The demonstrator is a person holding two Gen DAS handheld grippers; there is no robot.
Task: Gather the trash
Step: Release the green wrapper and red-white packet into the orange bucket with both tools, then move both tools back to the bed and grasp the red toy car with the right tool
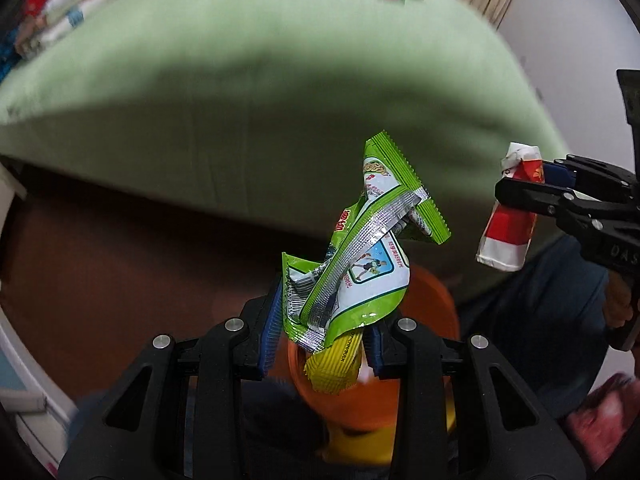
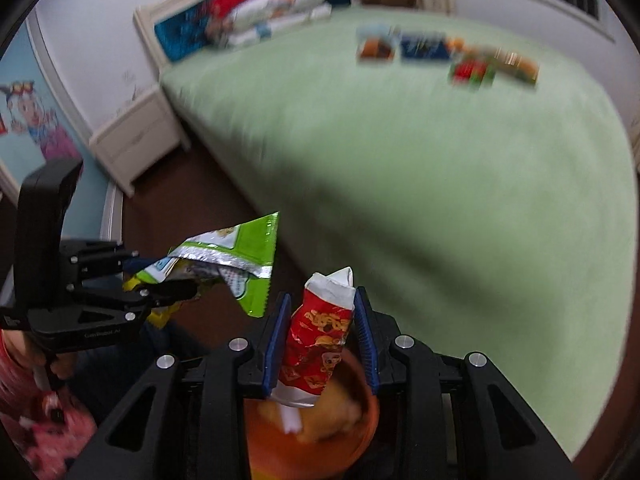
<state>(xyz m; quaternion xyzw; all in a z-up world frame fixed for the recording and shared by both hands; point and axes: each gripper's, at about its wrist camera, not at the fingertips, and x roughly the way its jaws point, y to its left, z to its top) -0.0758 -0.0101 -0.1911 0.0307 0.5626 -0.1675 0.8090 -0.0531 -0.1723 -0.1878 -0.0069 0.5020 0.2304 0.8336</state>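
Pinching a crumpled green wrapper [image 1: 360, 256] between its blue-padded fingers [image 1: 270, 328], the left gripper [image 1: 320, 340] fills the lower centre of the left wrist view. A yellow wrapper [image 1: 336, 368] hangs from the same pinch, just below the green one. Directly under both, at the bottom centre of the frame, sits an orange bin [image 1: 432, 304], its rim showing behind the wrappers.

At the right edge of that view the right gripper [image 1: 532, 188] reaches in sideways, its fingers closed on a red and white wrapper [image 1: 506, 232] that dangles beside the green one, the two apart.

In the right wrist view the right gripper [image 2: 320, 336] sits at the lower centre, its blue pads [image 2: 276, 340] pressed against either side of the red and white wrapper [image 2: 320, 344], which stands upright with its torn white top poking above them. The orange bin [image 2: 360, 420] lies just beneath, with blurred yellowish contents inside; what they are I cannot tell. At the left of the frame the left gripper [image 2: 168, 292] holds the green wrapper [image 2: 240, 268] out towards the middle.

Behind everything spreads a bed with a light green cover [image 2: 440, 160]. Several more colourful packets [image 2: 448, 56] lie on it in the upper right of the frame, too blurred to read. Pillows [image 2: 272, 8] are piled at the headboard in the upper left, and a cream nightstand [image 2: 136, 140] stands beside the bed on the dark brown floor [image 2: 192, 208].
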